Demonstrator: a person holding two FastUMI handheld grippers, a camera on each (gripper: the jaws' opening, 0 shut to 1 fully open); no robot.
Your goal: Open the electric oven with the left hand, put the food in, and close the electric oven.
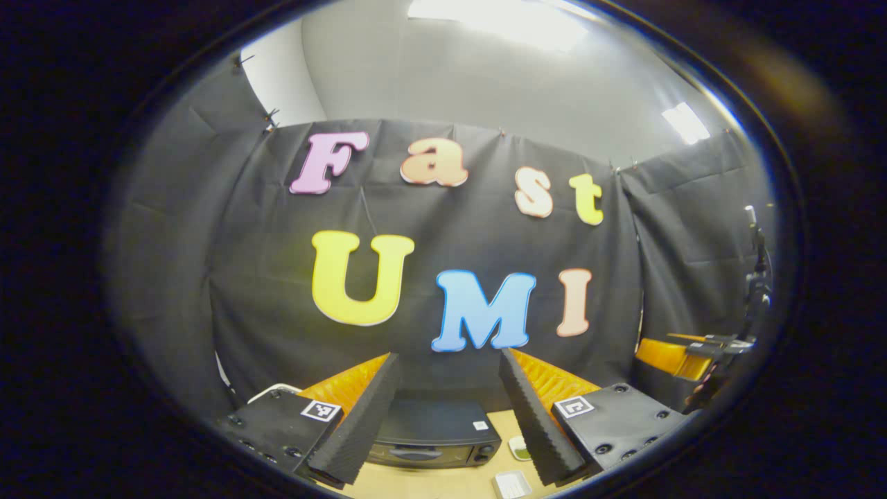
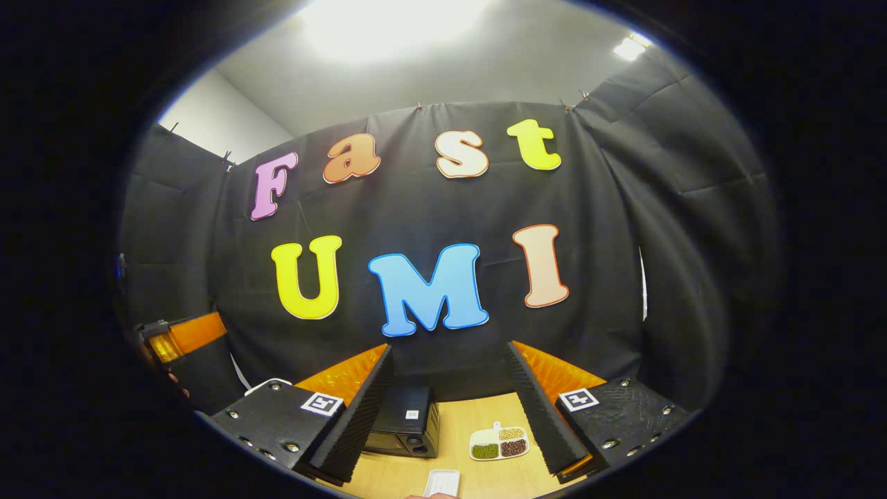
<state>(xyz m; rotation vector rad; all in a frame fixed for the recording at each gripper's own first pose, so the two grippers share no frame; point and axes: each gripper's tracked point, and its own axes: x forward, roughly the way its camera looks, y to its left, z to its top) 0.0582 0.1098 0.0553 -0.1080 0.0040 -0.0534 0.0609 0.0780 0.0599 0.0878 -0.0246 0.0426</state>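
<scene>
Black oven (image 1: 429, 433) stands closed on the table (image 2: 478, 416); both grippers (image 1: 447, 423) (image 2: 450, 416) gape apart, empty.

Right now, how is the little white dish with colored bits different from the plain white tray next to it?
The divided dish holds green, tan and brown food in separate sections; the white tray looks empty. The dish has a rounded outline, the tray a rectangular one. The dish sits farther back, the tray nearer. Both are white and rest on the wooden table.

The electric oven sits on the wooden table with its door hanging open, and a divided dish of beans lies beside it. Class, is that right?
Not quite: the electric oven has its door shut, as the right gripper view shows. It does sit on the wooden table, with the divided dish of beans beside it.
</scene>
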